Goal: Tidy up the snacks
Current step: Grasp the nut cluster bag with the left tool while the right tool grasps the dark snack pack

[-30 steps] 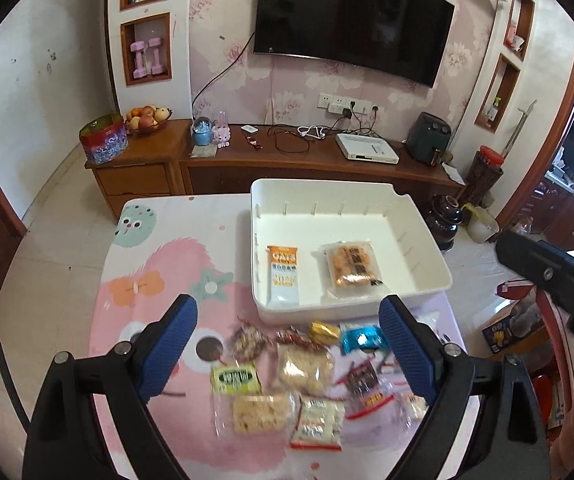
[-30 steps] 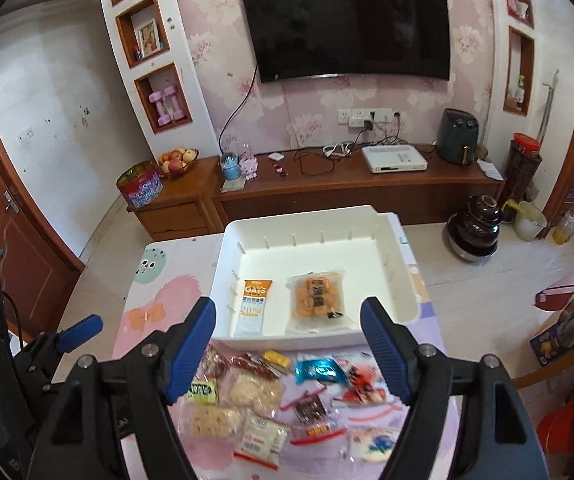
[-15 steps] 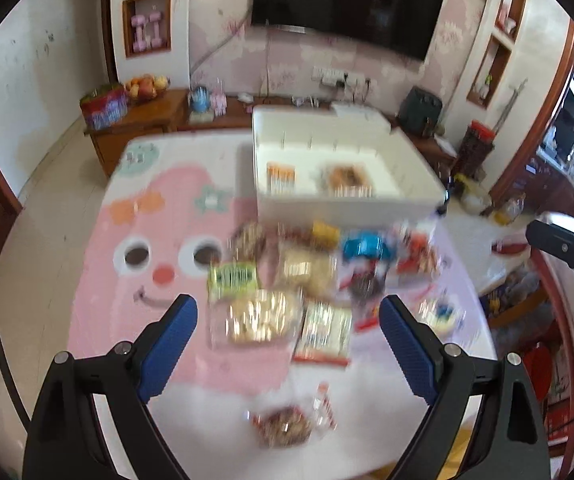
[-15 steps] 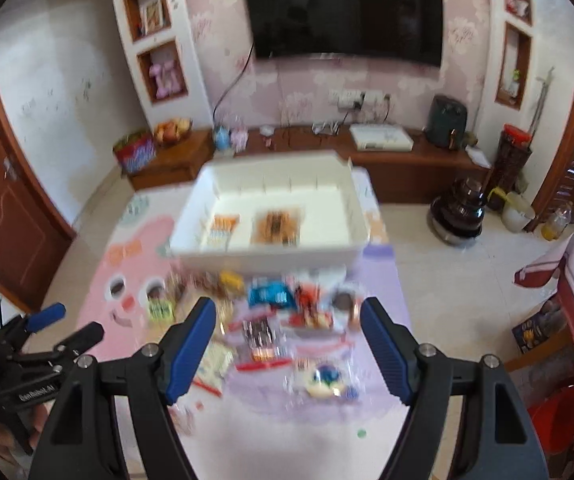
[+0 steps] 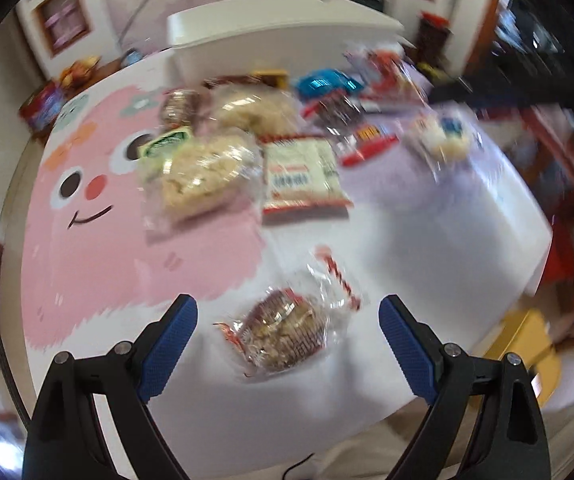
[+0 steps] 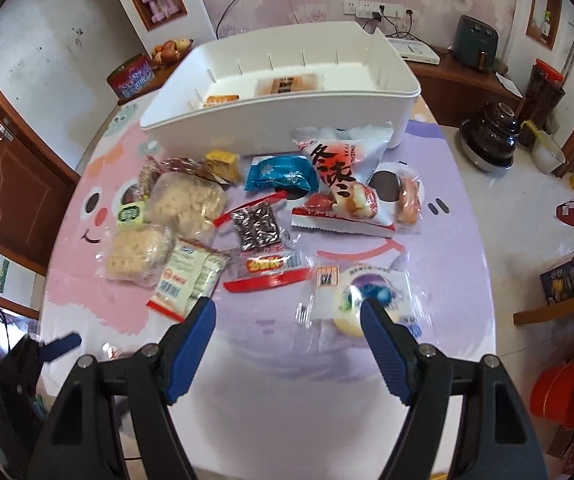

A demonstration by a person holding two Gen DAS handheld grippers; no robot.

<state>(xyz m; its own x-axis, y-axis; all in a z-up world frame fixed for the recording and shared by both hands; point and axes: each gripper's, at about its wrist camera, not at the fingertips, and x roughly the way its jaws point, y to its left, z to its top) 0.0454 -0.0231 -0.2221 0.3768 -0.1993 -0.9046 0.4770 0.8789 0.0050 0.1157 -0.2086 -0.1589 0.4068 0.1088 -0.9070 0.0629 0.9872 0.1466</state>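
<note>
1. My left tool (image 5: pixel 287 312) is spread wide with nothing gripped; a crinkly clear bag of brown snacks (image 5: pixel 287 334) lies between its tips on the worktop (image 5: pixel 427 240).
2. My right tool (image 6: pixel 288 307) gapes too, holding nothing; a glossy round cake packet (image 6: pixel 361 294) sits just beside its right fingertip.
3. Farther off lie mixed wrappers, then the white plastic bin (image 6: pixel 271 124).
</note>
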